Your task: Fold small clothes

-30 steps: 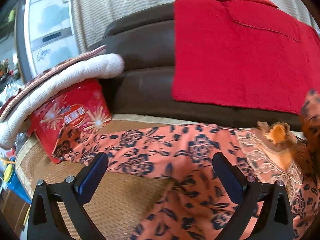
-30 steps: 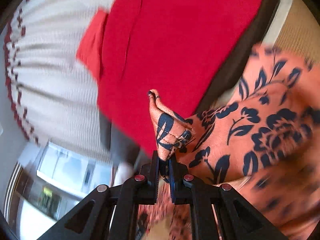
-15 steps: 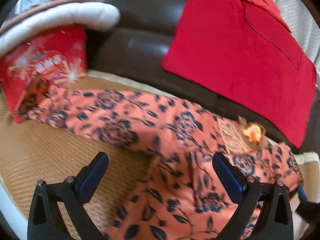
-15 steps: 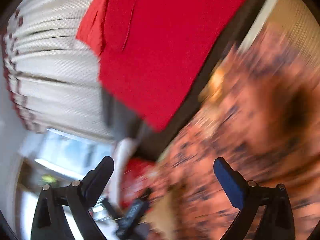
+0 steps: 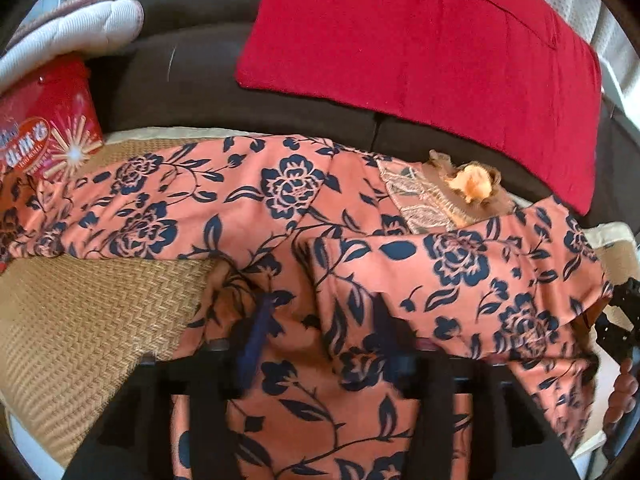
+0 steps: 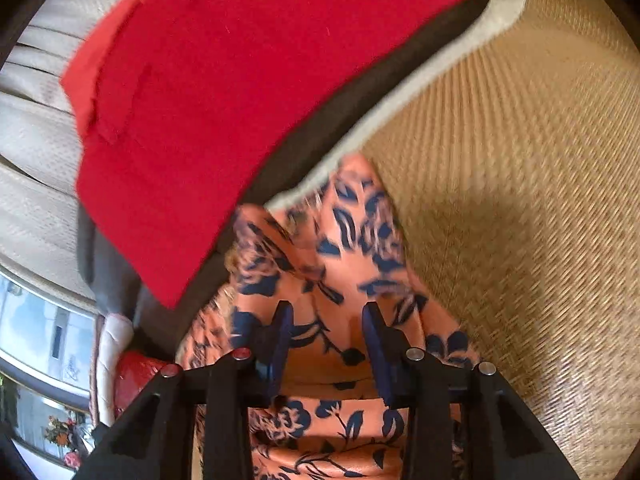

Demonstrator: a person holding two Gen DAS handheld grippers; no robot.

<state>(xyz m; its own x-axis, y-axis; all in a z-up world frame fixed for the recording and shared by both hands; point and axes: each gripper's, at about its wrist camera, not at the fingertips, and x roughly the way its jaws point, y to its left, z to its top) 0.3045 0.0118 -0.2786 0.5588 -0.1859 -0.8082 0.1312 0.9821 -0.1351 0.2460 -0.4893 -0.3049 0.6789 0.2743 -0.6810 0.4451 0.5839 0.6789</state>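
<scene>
With only the right sleeve of the floral top [image 5: 280, 208] folded in on the woven mat [image 5: 92, 320], both the left claw [image 5: 320, 332] and right claw [image 6: 326, 332], jaws just closing, half-open over cloth, grip nothing yet.

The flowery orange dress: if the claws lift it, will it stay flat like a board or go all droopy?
Probably droopy. The flowery orange dress already lies in soft folds and wrinkles on the woven mat, so it looks thin and floppy. It likely weighs little, and its smooth-looking cloth might slip from the claws.
</scene>
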